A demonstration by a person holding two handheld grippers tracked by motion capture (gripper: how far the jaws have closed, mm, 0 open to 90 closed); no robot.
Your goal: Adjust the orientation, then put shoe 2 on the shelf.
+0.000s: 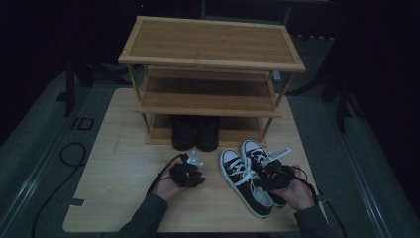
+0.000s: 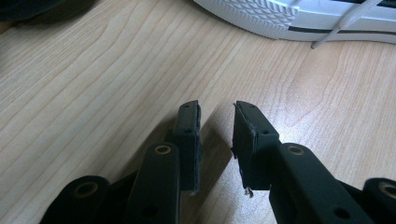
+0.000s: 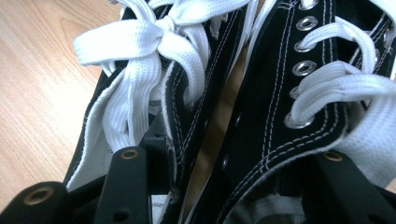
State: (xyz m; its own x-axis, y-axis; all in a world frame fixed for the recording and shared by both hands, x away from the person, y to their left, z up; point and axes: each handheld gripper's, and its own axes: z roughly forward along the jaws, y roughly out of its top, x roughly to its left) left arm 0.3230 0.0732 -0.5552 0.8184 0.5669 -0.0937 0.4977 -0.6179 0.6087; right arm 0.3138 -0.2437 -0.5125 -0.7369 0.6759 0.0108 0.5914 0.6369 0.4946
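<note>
Two black-and-white canvas sneakers sit side by side on the pale wooden tabletop, toes toward the rack: the left sneaker and the right sneaker, both near the person's right hand. Behind them stands one three-shelf bamboo shoe rack, and two dark boots are tucked on its lowest shelf, too dim to describe further. Each sneaker shows a white toe cap, a white sole, flat white laces, white stitching and silver eyelets along black canvas. The right tongs straddle the two inner collar walls where the sneakers meet, one jaw down inside each shoe opening, canvas pinched between them; the jaws look closed on both sneakers, though the pads themselves are buried in fabric and cannot be seen pressing. In the right gripper view a strip of tabletop shows in the slit between the shoes. The left tongs hover low over bare wood, jaws parted with nothing between them, held by the left hand. In the left gripper view a ribbed white sole edge and one lace end cross the top, cut off by the frame. The room beyond the tabletop is dark and hard to read.
</note>
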